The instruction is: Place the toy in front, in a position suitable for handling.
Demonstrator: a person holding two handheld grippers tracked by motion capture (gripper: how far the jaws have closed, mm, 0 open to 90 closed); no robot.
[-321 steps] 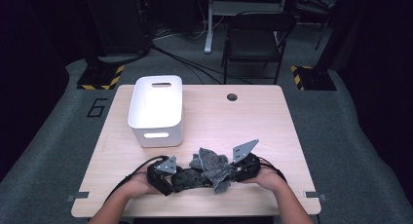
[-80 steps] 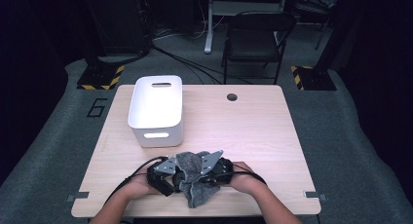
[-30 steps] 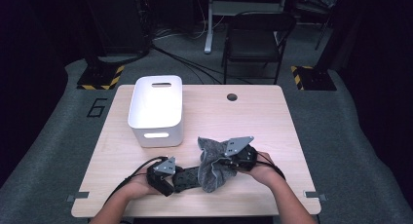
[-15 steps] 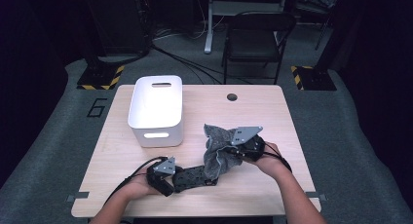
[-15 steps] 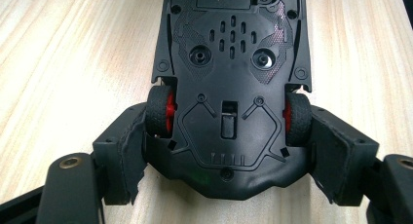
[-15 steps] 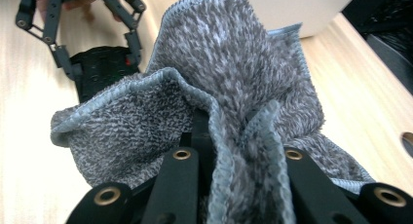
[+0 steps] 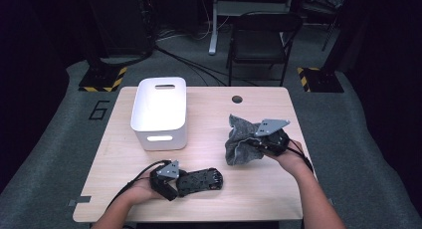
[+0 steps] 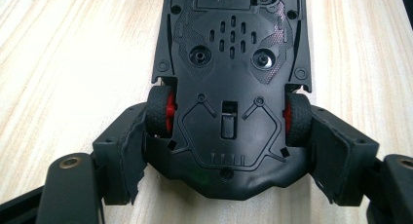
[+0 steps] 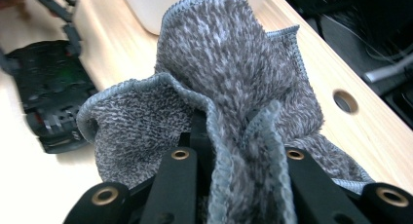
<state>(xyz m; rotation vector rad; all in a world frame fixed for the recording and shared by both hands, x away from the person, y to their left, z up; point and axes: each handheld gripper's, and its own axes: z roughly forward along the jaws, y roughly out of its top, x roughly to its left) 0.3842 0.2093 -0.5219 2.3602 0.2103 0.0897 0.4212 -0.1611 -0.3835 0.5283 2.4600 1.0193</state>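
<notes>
A black toy car [image 7: 201,179] lies upside down on the wooden table [image 7: 214,114], near its front edge. My left gripper [image 7: 180,182] is shut on the car's rear end. In the left gripper view the pads [image 8: 130,147] of my left gripper [image 8: 229,141] press on the red-hubbed rear wheels of the car [image 8: 233,63]. To the right, my right gripper [image 7: 253,142] holds a bunched grey cloth [image 7: 238,145] lifted off the table. In the right gripper view the cloth [image 9: 229,73] drapes over my right gripper [image 9: 234,151], with the car [image 9: 48,102] at the left.
A white bin [image 7: 160,112] stands at the table's back left, its wall [image 9: 146,9] behind the cloth. A round hole [image 7: 237,99] sits in the tabletop near the far edge. A black chair [image 7: 259,45] stands beyond the table.
My right gripper has carried the cloth right and up, off the toy car. The car's underside is now uncovered. The left gripper and the car have stayed put.
</notes>
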